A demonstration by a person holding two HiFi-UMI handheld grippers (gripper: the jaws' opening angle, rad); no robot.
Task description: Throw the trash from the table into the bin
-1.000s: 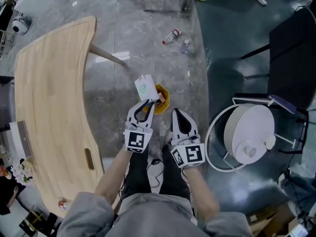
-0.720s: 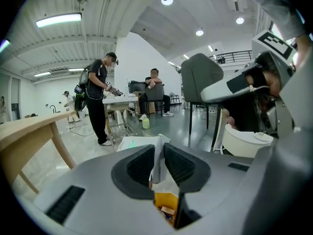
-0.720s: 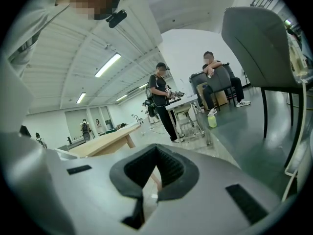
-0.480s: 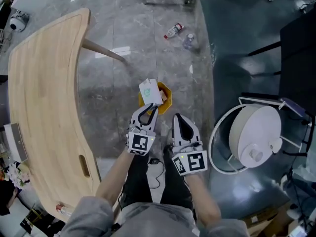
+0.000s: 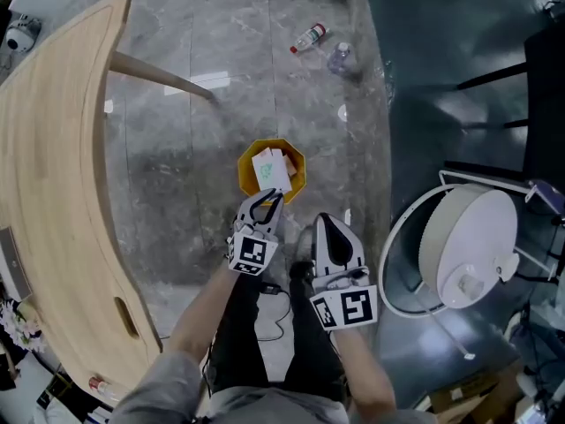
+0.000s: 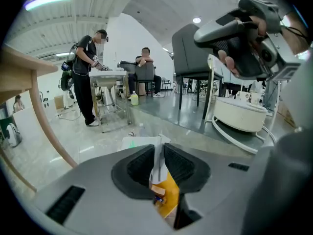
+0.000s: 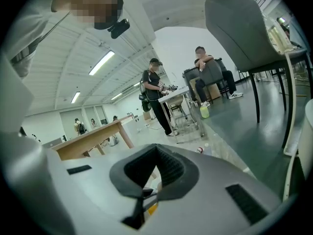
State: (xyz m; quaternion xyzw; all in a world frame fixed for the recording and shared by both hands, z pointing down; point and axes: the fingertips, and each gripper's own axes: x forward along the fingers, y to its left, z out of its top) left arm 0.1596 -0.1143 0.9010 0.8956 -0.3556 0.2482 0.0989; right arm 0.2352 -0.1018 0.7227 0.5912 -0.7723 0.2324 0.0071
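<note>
A: Left gripper [image 5: 265,198] jaws are pinched on a white sheet of paper [image 5: 269,170], and its own view shows the sheet standing on edge, squeezed between the two dark pads [image 6: 178,166].

B: And the right gripper [image 5: 325,222]?

A: Jaws pressed together, tip to tip, with nothing between them. It hangs just beside the left one, a little nearer the person.

B: Where is that paper sitting?

A: From the head view it lies right across the mouth of the yellow bin [image 5: 244,173] on the grey floor. There's a green mark on its face. Through the left jaws you catch the bin's yellow [image 6: 170,198] directly below, with a small orange box inside it.

B: Is the sheet down inside the rim?

A: Can't tell from here. It covers the opening, but its height over the bin doesn't read.

B: Anything else around?

A: The curved wooden table [image 5: 53,157] sweeps down the left side, one leg angling out. Two bottles [image 5: 309,38] lie on the floor well beyond the bin. To the right stands a white round drum [image 5: 468,246] in a ring frame.
</note>
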